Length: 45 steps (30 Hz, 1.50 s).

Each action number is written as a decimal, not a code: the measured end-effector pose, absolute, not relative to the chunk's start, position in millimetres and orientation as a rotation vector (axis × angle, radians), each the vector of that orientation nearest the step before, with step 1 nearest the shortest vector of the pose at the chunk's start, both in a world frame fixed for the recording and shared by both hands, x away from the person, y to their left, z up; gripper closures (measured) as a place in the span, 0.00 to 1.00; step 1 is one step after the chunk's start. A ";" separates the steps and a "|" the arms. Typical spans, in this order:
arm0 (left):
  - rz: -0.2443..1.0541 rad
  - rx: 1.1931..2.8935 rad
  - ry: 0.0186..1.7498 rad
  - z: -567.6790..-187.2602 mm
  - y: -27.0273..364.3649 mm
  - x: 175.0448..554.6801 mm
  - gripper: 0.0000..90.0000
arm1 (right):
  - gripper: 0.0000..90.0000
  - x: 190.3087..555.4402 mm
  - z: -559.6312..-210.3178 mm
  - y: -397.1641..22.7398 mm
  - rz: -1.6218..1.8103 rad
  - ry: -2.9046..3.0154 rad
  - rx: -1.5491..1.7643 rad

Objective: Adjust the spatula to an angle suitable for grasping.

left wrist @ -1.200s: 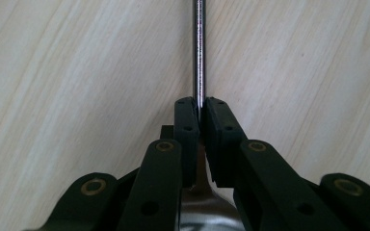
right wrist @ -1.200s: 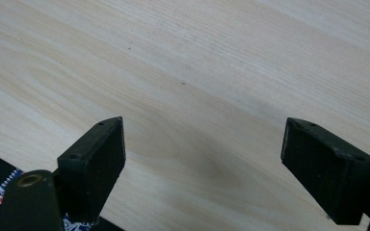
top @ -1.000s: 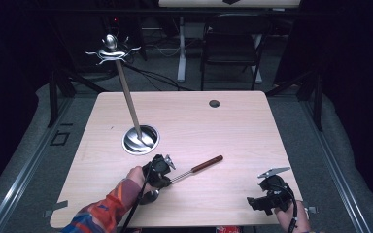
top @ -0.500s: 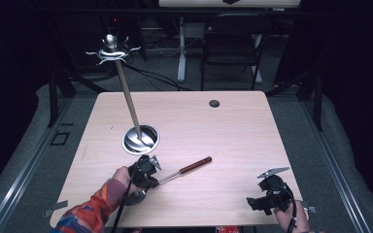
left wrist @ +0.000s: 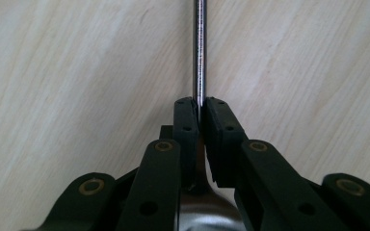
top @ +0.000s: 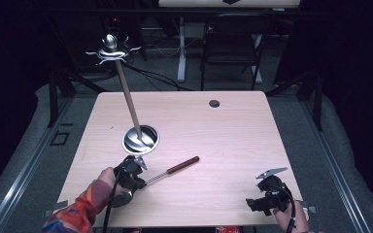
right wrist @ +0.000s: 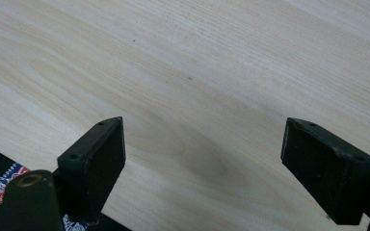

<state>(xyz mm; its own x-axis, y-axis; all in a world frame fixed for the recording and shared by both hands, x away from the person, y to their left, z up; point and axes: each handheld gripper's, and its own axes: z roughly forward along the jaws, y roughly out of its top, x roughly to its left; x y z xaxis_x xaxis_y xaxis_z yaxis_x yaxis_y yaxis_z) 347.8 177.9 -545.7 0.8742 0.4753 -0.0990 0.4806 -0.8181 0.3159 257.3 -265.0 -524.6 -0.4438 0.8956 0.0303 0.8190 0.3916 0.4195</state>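
Observation:
A long utensil with a thin metal shaft (top: 158,175) and a brown handle (top: 183,165) lies slanted across the near left of the wooden table (top: 223,145). My left gripper (top: 141,180) is shut on the shaft close to the shiny bowl end (top: 121,198). In the left gripper view the two pads (left wrist: 185,120) pinch the shaft (left wrist: 200,48), and the bowl (left wrist: 207,211) gleams below them. My right gripper (top: 251,203) hovers open over the front right corner; in its own view the jaws of the right gripper (right wrist: 204,144) stand wide apart over bare wood.
A metal stand rises from a round base (top: 140,139) just beyond my left gripper, its rod (top: 127,99) leaning up to curled hooks (top: 111,51). A dark grommet (top: 214,103) sits near the far edge. A chair (top: 230,43) stands behind the table.
My left gripper has drawn the utensil leftwards and slightly toward the front edge. The right gripper has stayed where it was.

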 end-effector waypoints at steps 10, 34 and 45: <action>-0.020 2.682 0.772 -541.8 174.4 345.9 0.74 | 0.17 257.7 -524.2 -264.6 0.550 2.453 1.522; 0.077 2.628 0.840 -539.1 132.3 361.1 0.45 | 0.17 258.9 -526.1 -264.2 0.537 2.466 1.530; 0.113 2.647 0.830 -542.3 115.6 364.3 0.70 | 0.17 258.8 -526.3 -263.9 0.538 2.466 1.533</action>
